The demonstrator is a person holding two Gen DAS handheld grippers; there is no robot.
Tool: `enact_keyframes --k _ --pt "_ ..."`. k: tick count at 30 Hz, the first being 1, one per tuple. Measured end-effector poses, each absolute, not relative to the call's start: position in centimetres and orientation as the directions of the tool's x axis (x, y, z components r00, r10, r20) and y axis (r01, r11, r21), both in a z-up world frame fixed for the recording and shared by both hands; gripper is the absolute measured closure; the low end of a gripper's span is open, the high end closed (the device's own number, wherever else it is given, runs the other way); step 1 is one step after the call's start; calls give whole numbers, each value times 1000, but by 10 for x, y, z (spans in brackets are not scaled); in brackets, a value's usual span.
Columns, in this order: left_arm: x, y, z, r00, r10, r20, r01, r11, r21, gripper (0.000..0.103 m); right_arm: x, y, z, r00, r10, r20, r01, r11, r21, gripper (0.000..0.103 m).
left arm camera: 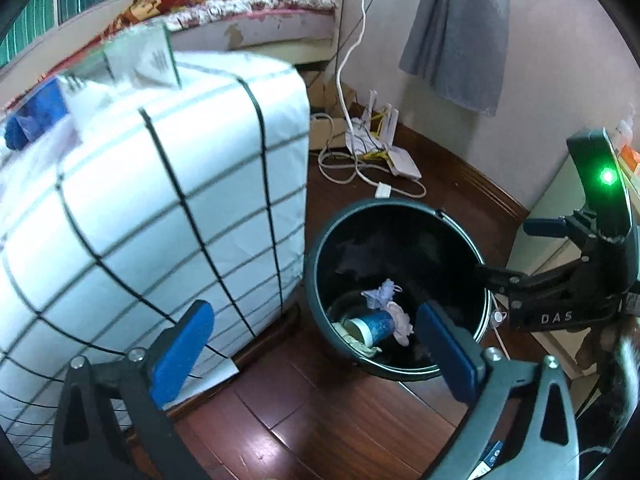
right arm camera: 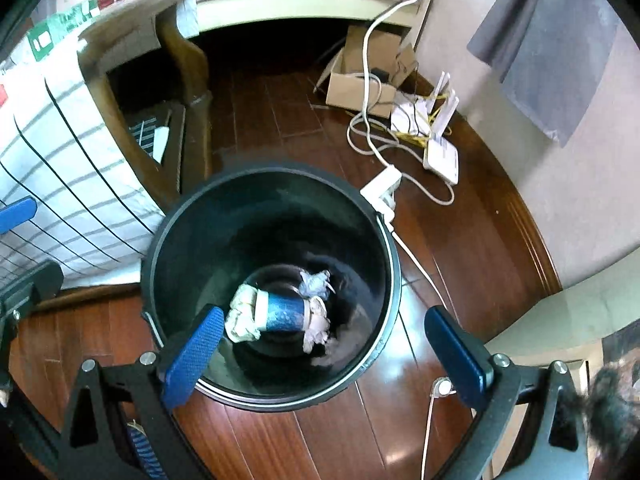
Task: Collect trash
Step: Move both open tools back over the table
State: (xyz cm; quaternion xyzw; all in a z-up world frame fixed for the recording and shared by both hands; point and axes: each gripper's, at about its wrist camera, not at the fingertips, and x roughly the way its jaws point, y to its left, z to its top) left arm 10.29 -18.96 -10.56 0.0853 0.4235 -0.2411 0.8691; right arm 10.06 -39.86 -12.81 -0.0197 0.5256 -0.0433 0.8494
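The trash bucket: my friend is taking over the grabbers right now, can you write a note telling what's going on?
Left gripper: open, empty, beside the bucket.
Right gripper: open, empty, over the bucket.
Black bucket: on the wood floor by the checked bedding.
Inside it: blue paper cup, crumpled tissues, a clear wrapper.
Done: those pieces are binned.
Left: look for more trash; none clearly shows on the floor here.
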Motion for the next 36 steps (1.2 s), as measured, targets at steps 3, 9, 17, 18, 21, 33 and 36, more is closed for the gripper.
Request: enact_keyframes --k 3,9,17,18,21,33,36 --pt "98 -181 -96 535 -346 -771 486 872 -54 1 98 -396 -115 473 -86 -877 69 996 -60 1" --pt "91 -166 -75 572 -338 -747 466 884 -42 1 93 -378 -91 534 -103 -839 67 995 -80 1" --pt "89 -135 -48 639 -301 -707 404 914 -24 1 96 -357 -53 647 -70 -759 43 998 -56 1" --pt "89 -131 -44 648 -295 -703 395 918 -21 1 97 -354 -49 659 -61 -750 40 998 -47 1" --pt "90 -118 -34 675 -274 -685 367 930 -11 1 100 -341 -31 711 -28 -703 20 1000 -20 1" --pt "101 -43 -8 751 -164 -640 222 975 11 1 118 -272 10 818 95 -567 -94 995 30 1" --pt "106 -21 -8 757 -135 -639 181 984 7 1 123 -257 13 826 111 -553 -108 993 39 1"
